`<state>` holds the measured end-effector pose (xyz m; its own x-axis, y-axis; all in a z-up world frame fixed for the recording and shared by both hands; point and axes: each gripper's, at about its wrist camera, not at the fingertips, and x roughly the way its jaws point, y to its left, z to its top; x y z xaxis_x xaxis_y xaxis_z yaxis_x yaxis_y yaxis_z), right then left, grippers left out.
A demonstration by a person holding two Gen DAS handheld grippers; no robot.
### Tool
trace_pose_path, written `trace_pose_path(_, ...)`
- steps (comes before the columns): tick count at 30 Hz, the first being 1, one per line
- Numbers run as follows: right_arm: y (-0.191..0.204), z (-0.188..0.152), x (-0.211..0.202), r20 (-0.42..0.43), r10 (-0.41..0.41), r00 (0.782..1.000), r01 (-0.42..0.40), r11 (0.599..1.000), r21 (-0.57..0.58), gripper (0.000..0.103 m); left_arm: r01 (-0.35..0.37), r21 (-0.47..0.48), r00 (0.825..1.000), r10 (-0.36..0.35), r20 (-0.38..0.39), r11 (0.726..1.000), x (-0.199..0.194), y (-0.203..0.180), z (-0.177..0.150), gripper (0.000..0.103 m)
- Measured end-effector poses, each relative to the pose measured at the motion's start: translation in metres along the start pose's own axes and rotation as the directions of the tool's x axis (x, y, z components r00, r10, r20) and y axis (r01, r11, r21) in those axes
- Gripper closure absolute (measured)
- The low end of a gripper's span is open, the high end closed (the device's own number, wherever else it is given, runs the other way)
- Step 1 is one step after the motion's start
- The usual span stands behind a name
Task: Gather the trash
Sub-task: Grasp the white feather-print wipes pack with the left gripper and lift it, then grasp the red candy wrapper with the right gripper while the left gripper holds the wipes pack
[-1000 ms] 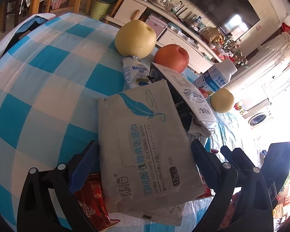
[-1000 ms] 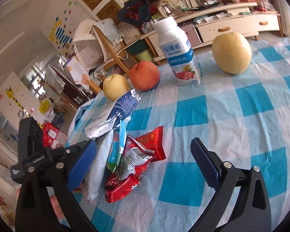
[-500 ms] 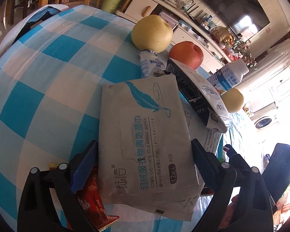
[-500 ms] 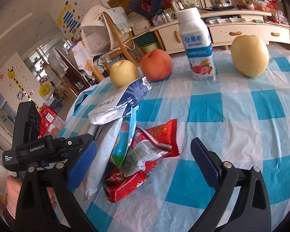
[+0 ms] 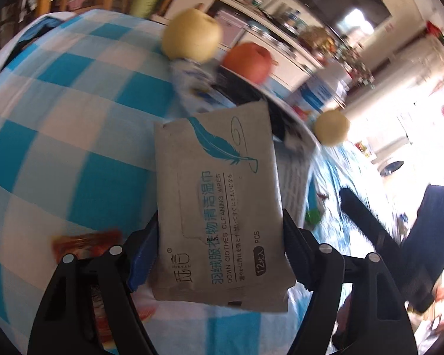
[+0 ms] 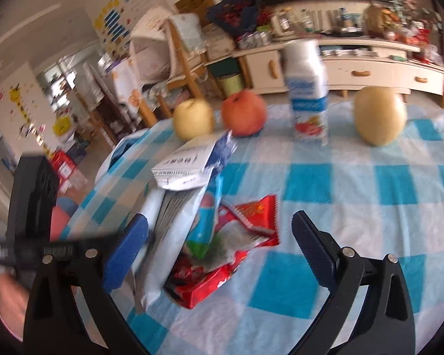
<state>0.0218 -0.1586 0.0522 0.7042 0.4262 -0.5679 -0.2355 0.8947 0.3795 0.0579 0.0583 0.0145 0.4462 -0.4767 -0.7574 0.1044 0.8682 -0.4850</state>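
Wipes packet (image 5: 219, 204), grey with a teal feather, sits squarely between the left gripper (image 5: 219, 254) fingers, both pads pressed to its long edges, its top pointing to 12 o'clock over the blue-checked tablecloth (image 5: 74, 136). At 9 o'clock of the left finger a red wrapper (image 5: 85, 241) peeks out. On the right camera, the right gripper (image 6: 219, 254) is spread wide and holds nothing; the trash pile (image 6: 204, 224) lies between its fingers, nearer the left one. A milk bottle (image 6: 306, 94) stands at 1 o'clock.
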Motion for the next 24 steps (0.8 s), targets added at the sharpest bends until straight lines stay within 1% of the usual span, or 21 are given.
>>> trace_pose_path(3, -0.014, 0.007, -0.011, 0.039, -0.024, 0.999, 0.023, 0.999, 0.039, 0.005, 0.031, 0.054, 0.999, -0.029, -0.034, 0.998, 0.007, -0.020, -0.011, 0.028)
trace_pose_path(5, -0.021, 0.009, -0.014, 0.047, -0.040, 0.998, 0.038, 0.998, 0.055, 0.005, 0.058, 0.093, 0.997, -0.054, -0.053, 0.994, 0.011, -0.035, -0.019, 0.028)
trace_pose_path(8, -0.025, 0.007, -0.017, 0.049, -0.056, 0.997, 0.053, 0.997, 0.063, 0.005, 0.091, 0.123, 0.994, -0.084, -0.064, 0.988, 0.011, -0.046, -0.024, 0.028)
trace_pose_path(10, -0.025, 0.005, -0.017, 0.039, -0.065, 0.997, 0.063, 0.996, 0.057, 0.005, 0.090, 0.127, 0.995, -0.084, -0.047, 0.988, 0.005, -0.047, -0.024, 0.029)
trace_pose_path(14, -0.016, -0.001, -0.022, 0.036, -0.100, 0.994, 0.099, 0.995, 0.022, 0.005, 0.082, 0.066, 0.996, -0.084, 0.021, 0.994, -0.017, -0.025, -0.014, 0.029)
trace_pose_path(16, -0.011, -0.005, -0.024, 0.033, -0.099, 0.995, 0.098, 0.995, 0.008, 0.005, 0.075, 0.044, 0.996, -0.077, 0.054, 0.996, -0.029, -0.015, -0.009, 0.029)
trace_pose_path(19, 0.008, -0.015, -0.026, 0.024, -0.082, 0.996, 0.082, 0.996, -0.023, 0.005, 0.065, 0.018, 0.993, -0.066, 0.097, 0.998, -0.044, -0.002, -0.004, 0.029)
trace_pose_path(22, 0.032, -0.025, -0.026, 0.020, -0.088, 0.996, 0.090, 0.993, -0.083, 0.005, 0.059, -0.003, 0.990, -0.058, 0.127, 0.998, -0.054, 0.010, 0.001, 0.029)
trace_pose_path(24, 0.046, -0.032, -0.022, 0.006, -0.108, 0.994, 0.108, 0.988, -0.109, 0.005, 0.055, -0.012, 0.988, -0.053, 0.144, 0.998, -0.060, 0.015, 0.002, 0.029)
